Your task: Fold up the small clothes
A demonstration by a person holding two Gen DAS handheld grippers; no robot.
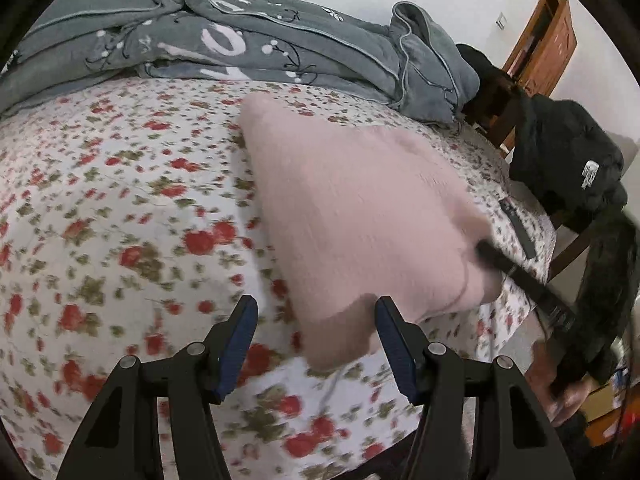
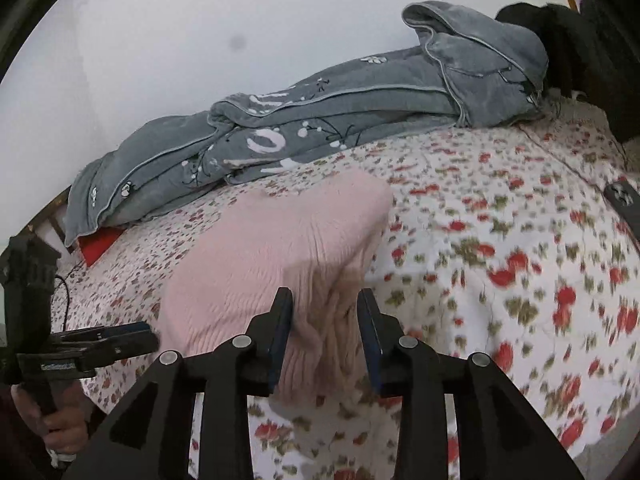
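- Floral sheet (image 1: 120, 208), white with red flowers, covers a bed that fills both views; a white wall stands behind it.
- Along the far edge of the bed lies a rumpled grey blanket (image 1: 248, 48) with white markings.
- A black jacket (image 1: 572, 164) hangs over a wooden chair at the bed's right side, and a dark phone (image 2: 624, 204) lies on the sheet near that edge.
- The task's thing, a pink knit garment (image 1: 360, 216), sits near the middle of the bed, already doubled into a thick, roughly square bundle.
- The right gripper (image 2: 326, 336) has the near right corner of the garment between its fingers. The jaws stand partly apart, and bunched knit fills the gap; whether the pads truly press on it I cannot tell.
- The left gripper (image 1: 316, 344) is about half open and holds nothing. It hovers just beside the garment's near left corner, one finger at the cloth's edge, over bare sheet.
- Both views are blurred by motion.
- Step in hand, as I judge it: a fold is under way, with the right side taken up and the left side not yet gripped.
- The next move likely calls for the left gripper to reach onto its corner and close, so both corners can be carried together and laid down evenly.
- Thick, soft knit may slip, so a firm pinch well inside the edge seems wise.
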